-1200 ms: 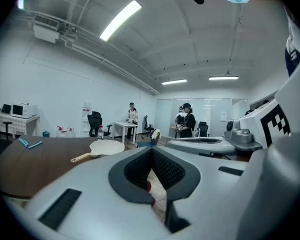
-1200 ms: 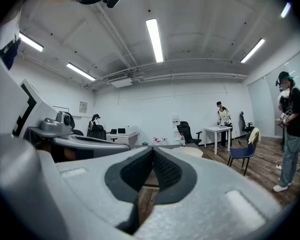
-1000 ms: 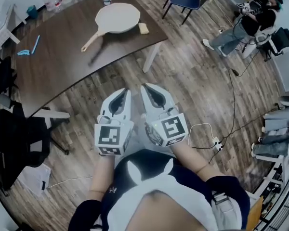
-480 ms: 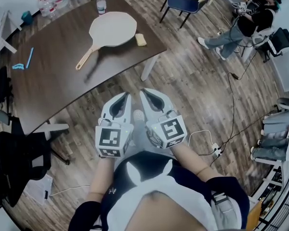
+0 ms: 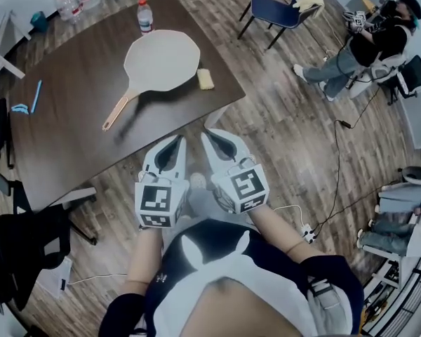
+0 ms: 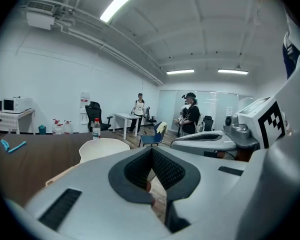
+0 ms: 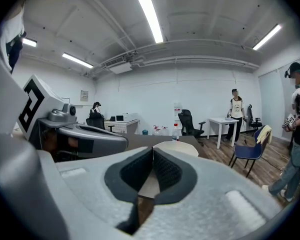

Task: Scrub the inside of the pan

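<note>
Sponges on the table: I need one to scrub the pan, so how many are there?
1. The yellow sponge lies on the dark table just right of the cream pan, near the table's corner. No other shows.

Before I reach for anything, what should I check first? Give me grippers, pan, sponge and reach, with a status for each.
1. Left gripper empty: ok. Its jaws are together with nothing between them.
2. Right gripper empty: ok. Its jaws are together with nothing between them.
3. Pan accessible: ok. It lies flat on the table, with its handle toward the near edge.
4. Sponge free to pick up: ok. It lies on the table just right of the pan; whether it touches the rim, cannot tell.
5. Grippers within reach of the pan: not ok. Both are over the floor, short of the table edge.
6. Bottle out of the way: ok. It stands upright beyond the pan's far rim.
</note>
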### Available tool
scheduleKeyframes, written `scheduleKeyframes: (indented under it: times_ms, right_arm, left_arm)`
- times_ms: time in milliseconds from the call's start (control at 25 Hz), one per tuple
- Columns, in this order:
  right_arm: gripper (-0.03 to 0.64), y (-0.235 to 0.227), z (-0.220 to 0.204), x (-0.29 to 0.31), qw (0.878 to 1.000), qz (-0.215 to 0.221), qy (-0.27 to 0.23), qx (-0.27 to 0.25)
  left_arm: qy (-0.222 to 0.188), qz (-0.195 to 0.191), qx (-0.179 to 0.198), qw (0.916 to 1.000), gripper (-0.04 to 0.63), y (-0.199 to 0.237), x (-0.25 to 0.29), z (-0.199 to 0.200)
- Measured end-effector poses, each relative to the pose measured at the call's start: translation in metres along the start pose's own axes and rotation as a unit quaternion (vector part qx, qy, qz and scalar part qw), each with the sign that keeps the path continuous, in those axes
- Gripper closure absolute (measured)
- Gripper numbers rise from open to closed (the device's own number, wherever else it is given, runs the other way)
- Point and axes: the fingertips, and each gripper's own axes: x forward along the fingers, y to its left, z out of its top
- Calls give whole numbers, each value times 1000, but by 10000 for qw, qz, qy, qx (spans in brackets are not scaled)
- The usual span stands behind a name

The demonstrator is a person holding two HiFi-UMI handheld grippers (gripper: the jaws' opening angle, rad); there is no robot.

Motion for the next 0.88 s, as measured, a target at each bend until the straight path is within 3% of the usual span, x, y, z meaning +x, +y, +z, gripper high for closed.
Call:
scheduleKeyframes:
  times_ms: [440,480,560,880]
  right_arm:
    - [611,-58,-22,70,9976,535,408,-136]
    - [570,-58,-24,75,9971,593,453,-112]
    - [561,-58,-30,86,9957,725,573,-104]
    - [535,-79,-47,122,9936,696,892,-35]
  left_arm:
    - [449,687,-173,9965,591,46,62,-23]
    - [555,744,-177,9955,591,52,64,-28]
    - [786,858,-176,9931,591,62,67,-36]
    - [1187,757,-23,9900,591,90,90,-47]
